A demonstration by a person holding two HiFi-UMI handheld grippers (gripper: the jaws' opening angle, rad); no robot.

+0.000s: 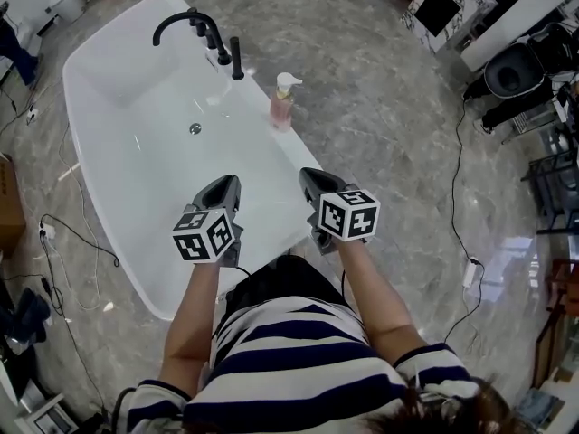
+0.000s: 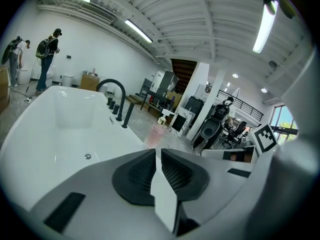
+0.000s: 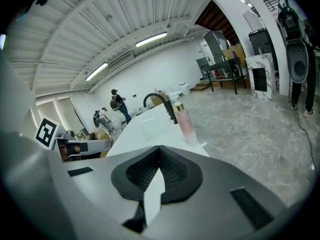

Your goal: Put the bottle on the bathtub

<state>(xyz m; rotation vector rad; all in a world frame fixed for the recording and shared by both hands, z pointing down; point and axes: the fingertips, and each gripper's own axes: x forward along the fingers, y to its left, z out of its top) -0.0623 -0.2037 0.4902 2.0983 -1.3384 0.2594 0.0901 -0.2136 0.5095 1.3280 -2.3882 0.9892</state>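
On the tub rim: a pink pump bottle (image 1: 283, 102) stands upright on the right-hand ledge of the white bathtub (image 1: 87, 152), near the black faucet (image 1: 185, 21).
Left side: the left gripper (image 1: 222, 188) is clenched, jaws together with nothing between them. It hovers over the near end of the tub, well apart from the bottle.
Right side: the right gripper (image 1: 312, 181) is also clenched and empty. It sits over the near rim and points along the ledge toward the bottle.
Task state: judged from how things lie, the bottle is already set where it belongs, and neither tool touches it.
Risk, tipping: the bottle looks tall and narrow-based, so a brush from a gripper swung along the ledge would likely knock it over.
Risk, falling: it stands close to the ledge's outer edge. A nudge outward could send it onto the stone floor (image 1: 380, 125), and a nudge inward could slide it down the smooth basin wall.
Risk, re-grasp: closed jaws cannot take the bottle, and pushing in shut would only shove it.
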